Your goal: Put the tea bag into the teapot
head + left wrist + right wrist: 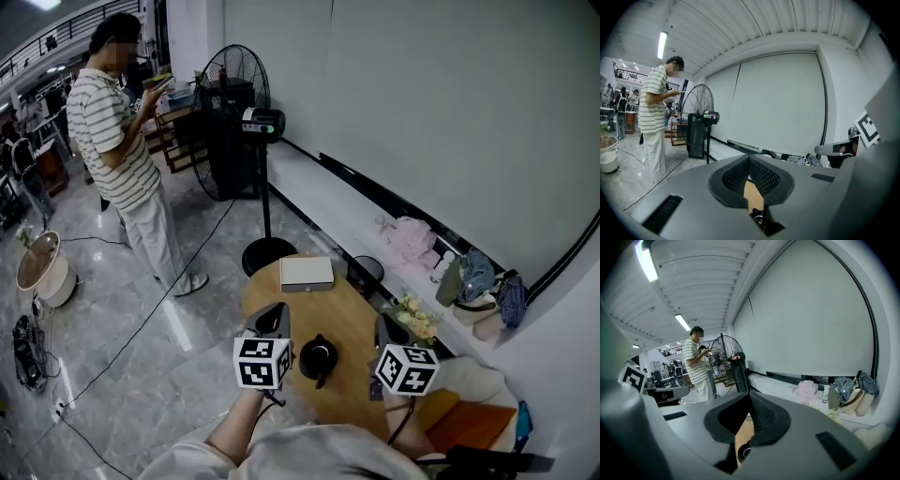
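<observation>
A black teapot (319, 359) stands on the round wooden table (342, 314), between my two grippers. My left gripper (277, 309) is held just left of it, and my right gripper (382, 321) just right of it, both pointing away from me. In the left gripper view the left gripper (749, 159) has its pads meeting at the tip, with nothing between them; a sliver of the teapot (757, 216) shows below. In the right gripper view the right gripper (750, 395) is likewise shut and empty, above part of the teapot (742, 452). No tea bag is visible in any view.
A white box (307, 273) lies at the table's far edge, and a small bunch of flowers (417, 317) sits at its right edge. A standing fan (234, 122) and a person in a striped shirt (117, 141) are beyond. Bags and clothes (469, 281) line the wall ledge.
</observation>
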Demonstrator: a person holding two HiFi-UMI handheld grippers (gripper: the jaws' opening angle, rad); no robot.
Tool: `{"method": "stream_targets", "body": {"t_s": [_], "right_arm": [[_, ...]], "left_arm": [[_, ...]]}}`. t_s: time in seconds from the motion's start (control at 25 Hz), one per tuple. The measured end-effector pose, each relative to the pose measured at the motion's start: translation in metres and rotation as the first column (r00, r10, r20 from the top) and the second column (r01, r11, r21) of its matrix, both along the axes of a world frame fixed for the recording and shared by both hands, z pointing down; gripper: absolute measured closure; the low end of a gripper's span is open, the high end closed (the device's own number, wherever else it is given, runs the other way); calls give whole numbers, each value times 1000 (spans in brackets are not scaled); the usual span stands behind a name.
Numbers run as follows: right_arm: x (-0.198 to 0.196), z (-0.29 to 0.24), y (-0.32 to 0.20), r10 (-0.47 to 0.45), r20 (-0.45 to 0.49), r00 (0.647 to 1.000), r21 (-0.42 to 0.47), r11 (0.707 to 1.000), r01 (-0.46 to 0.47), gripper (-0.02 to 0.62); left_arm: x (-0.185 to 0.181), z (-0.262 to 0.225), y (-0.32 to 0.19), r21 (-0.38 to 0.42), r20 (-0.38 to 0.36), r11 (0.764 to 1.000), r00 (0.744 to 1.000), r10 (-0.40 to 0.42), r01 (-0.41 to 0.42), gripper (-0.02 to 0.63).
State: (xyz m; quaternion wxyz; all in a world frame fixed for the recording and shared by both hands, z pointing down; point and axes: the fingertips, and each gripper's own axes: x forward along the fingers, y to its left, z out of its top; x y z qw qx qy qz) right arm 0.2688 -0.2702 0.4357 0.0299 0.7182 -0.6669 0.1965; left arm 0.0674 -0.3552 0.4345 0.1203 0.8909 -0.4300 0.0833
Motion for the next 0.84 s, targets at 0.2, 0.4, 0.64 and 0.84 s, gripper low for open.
{"method": "stream_targets", "body": {"t_s": [0.2,0.4,0.64,0.84], "right_arm": [[3,4,4,12,10,1000,-11,1000,-12,561],[4,9,6,18,13,1000,-21,1000,-18,561],[-3,13,7,16,13,1000,-36,999,-16,561],[-6,13,8,7,12,1000,-41,999,-7,561]], "left_arm": [[1,3,4,-9,5,1000,1000,1,-1,590],[0,7,6,-14,6,1000,1000,1,-1,589],[-4,10,7,-21,6,1000,1000,2,-2,589],[-5,11,8,-25,6,1000,1000,3,-3,590]]}}
